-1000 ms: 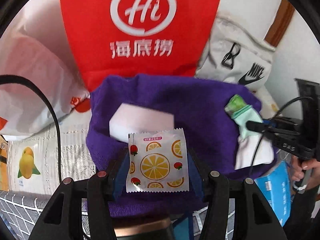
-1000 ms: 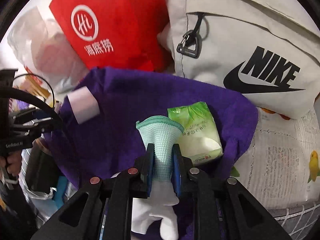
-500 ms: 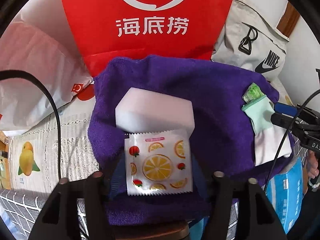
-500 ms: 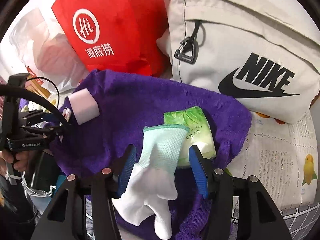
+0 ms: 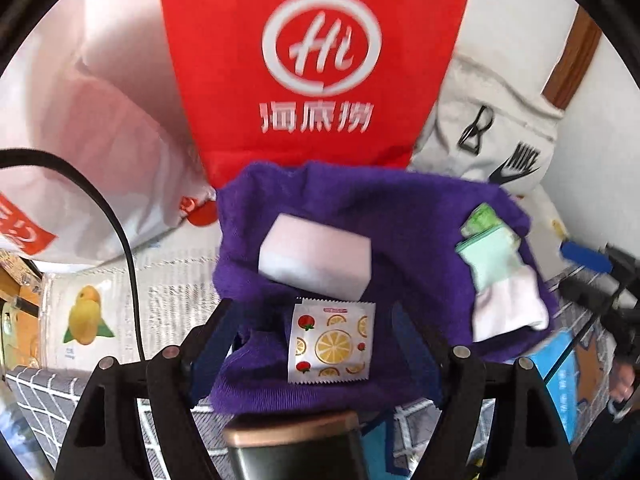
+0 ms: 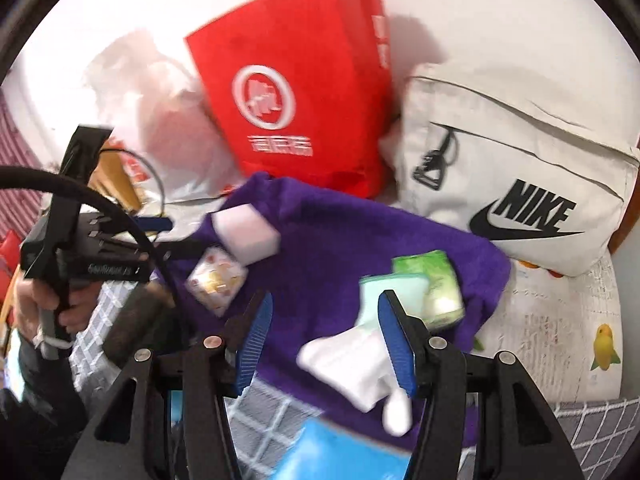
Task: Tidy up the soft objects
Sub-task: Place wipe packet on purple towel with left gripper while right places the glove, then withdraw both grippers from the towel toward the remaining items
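With both items let go on the purple towel point(image 5: 420, 216):
left tool point(image 5: 316, 344): jaws opening, sachet point(image 5: 330, 346) lies free between them
right tool point(image 6: 324, 336): parted, empty, glove point(image 6: 360, 356) beneath, resting on towel

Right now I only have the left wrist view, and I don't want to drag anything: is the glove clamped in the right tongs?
Observer: No. The right tongs stand open. The glove lies on the purple towel, and neither pad presses on it.
Operator: How do my left tongs look from outside?
Observer: A hand grips their handle at the left edge of the right wrist view. The left tongs are opening, and the fruit sachet lies free on the towel.
Operator: What is to the right of the towel?
Observer: A printed cloth with a yellow bird, below the Nike bag.
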The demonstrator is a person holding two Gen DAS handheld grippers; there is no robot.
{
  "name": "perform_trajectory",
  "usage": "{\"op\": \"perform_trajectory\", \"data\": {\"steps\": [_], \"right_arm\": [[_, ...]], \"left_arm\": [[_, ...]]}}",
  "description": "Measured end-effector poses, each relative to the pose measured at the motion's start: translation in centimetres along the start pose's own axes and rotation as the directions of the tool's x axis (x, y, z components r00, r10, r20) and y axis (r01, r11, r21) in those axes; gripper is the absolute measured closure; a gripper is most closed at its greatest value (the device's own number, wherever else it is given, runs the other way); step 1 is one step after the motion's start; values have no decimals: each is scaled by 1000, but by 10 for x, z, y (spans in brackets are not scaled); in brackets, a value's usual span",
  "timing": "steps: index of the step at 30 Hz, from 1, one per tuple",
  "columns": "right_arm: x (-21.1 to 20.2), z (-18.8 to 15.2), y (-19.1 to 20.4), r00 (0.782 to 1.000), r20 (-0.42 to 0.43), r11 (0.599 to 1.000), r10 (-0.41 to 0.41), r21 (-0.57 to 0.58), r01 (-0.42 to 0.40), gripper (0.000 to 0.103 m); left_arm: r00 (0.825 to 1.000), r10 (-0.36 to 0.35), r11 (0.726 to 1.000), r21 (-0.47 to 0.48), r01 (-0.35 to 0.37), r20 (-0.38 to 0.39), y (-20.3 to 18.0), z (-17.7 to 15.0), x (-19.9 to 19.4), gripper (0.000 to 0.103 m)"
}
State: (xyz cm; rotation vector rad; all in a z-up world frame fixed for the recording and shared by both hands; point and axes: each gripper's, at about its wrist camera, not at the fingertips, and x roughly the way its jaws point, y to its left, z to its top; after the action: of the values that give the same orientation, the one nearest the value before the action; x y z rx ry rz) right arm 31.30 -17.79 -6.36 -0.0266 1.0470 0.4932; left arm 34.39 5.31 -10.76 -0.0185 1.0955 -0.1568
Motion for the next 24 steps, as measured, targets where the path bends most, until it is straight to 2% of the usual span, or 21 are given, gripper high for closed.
{"op": "perform_trajectory", "data": {"steps": [8, 13, 17, 21, 24], "right_arm": [[-37, -39, 35, 1000, 7, 1000, -9, -25, 10, 48], [-55, -73, 56, 1000, 1, 1000, 5, -25, -5, 48], [-68, -102, 71, 1000, -9, 1000, 26, -12, -27, 48], [-78, -126, 76, 999, -20, 999, 38, 18, -38, 48], [-85, -143, 76, 999, -26, 998, 40, 47, -38, 48]], "left_arm": [[991, -52, 999, 1, 52, 126, -8, -12, -77, 25], [987, -21, 999, 50, 13, 160, -15, -34, -114, 25], [988, 5, 999, 47, -13, 155, -15, -67, -126, 25], [993, -63, 997, 40, 59, 98, -16, -113, -118, 25], [995, -80, 997, 24, 78, 59, -15, -142, -109, 25]]}}
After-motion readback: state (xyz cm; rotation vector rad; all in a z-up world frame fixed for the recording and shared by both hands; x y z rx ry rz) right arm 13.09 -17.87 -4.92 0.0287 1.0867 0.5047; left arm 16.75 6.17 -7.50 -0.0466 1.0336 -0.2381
